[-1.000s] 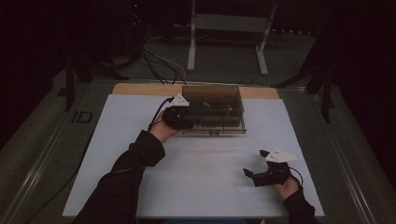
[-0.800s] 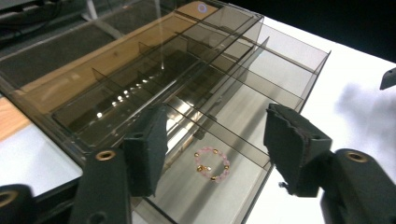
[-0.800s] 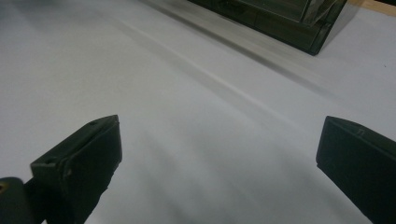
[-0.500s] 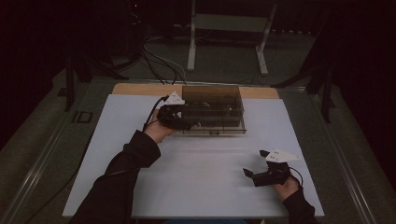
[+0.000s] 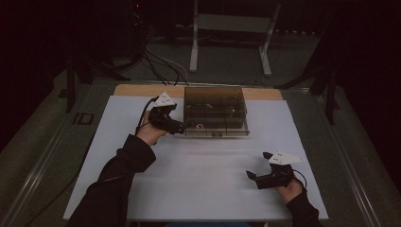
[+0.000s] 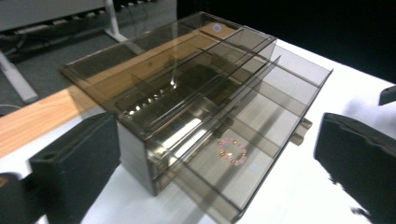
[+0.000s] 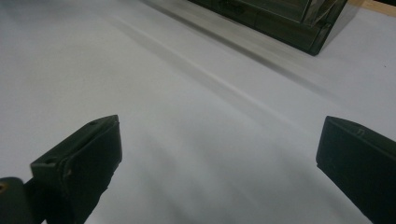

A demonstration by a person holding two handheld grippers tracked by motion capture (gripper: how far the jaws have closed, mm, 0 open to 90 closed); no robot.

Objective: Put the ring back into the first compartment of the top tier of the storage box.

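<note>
The left forearm, in a dark sleeve, is stretched up from the bottom edge toward the table's far side, wrist bent right. The left gripper (image 5: pixel 182 126) is held just off the left end of the smoked clear drawer box (image 5: pixel 215 100); its jaws have just been opening and are seen spread wide in the left gripper view, nothing between them, pads off the box. The box is set at the far middle of the white sheet (image 5: pixel 203 189), against the wooden strip (image 5: pixel 142 90). Its bottom drawer (image 6: pixel 261 140) is pulled out; a small pink bead bracelet (image 6: pixel 232 150) is seen lying flat in it. At right, the right hand (image 5: pixel 289 190) is rested low on the sheet near the front edge. The right gripper (image 5: pixel 257 168) is pointed left, jaws wide apart, nothing held, well apart from the box.
</note>
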